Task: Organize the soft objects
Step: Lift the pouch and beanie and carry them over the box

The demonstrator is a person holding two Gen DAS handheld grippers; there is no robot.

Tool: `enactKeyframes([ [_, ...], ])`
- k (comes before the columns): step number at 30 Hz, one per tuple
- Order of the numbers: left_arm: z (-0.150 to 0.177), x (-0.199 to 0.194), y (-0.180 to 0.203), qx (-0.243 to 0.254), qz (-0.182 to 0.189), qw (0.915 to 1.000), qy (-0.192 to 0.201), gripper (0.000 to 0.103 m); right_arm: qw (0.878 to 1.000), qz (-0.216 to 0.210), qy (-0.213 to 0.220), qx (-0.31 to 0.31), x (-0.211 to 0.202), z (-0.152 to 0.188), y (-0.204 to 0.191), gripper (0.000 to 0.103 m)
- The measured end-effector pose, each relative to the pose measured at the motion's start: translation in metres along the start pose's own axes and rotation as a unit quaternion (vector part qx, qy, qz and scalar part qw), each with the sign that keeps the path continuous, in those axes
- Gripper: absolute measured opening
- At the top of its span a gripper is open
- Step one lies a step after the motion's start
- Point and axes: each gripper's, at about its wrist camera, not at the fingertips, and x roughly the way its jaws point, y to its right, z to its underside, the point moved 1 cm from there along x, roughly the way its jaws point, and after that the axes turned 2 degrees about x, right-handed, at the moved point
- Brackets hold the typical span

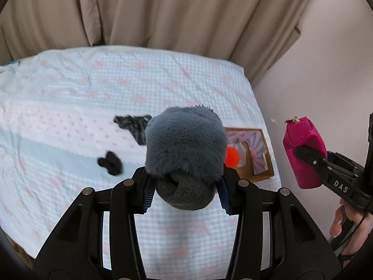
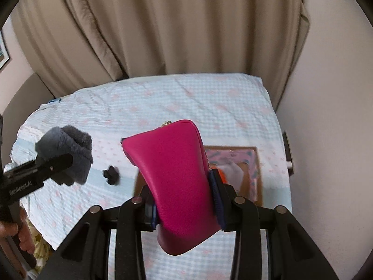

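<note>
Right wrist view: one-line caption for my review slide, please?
Right tool grips a magenta pouch above the bed; the left tool holds a grey plush item beside it.

The fluffy bundle (image 1: 184, 144) is slate grey-blue. The pouch (image 2: 177, 175) is magenta with a gold zip pull. The bedspread (image 1: 116, 88) is pale blue-and-white check with pink motifs. Two small cloths are black (image 1: 110, 163) and black-and-white patterned (image 1: 134, 123). The box (image 1: 261, 163) is brown, holding an orange ball (image 1: 232, 157). The curtain (image 2: 186, 28) is beige.
</note>
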Motion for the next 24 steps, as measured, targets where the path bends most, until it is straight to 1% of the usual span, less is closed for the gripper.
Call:
enactKeyframes([
  [3,0.007,0.022,0.02,-0.001,-0.001,0.9998,-0.019,0.041,1.0,-0.002,-0.016,0.019,0.013,0.003,0.026,0.034],
  [7,0.009,0.056,0.04,0.007,-0.006,0.9991,-0.042,0.041,0.999,-0.002,-0.035,0.042,0.035,0.005,0.052,0.034],
  [11,0.008,0.093,0.058,0.026,-0.009,0.9973,-0.068,0.041,0.996,-0.003,-0.051,0.074,0.059,0.009,0.074,0.034],
  [17,0.006,0.144,0.074,0.038,-0.015,0.9933,-0.108,0.041,0.989,-0.004,-0.088,0.12,0.105,0.011,0.101,0.034],
  [24,0.009,0.2,0.083,0.064,-0.028,0.9859,-0.152,0.041,0.981,-0.001,-0.121,0.154,0.147,0.014,0.118,0.034],
])
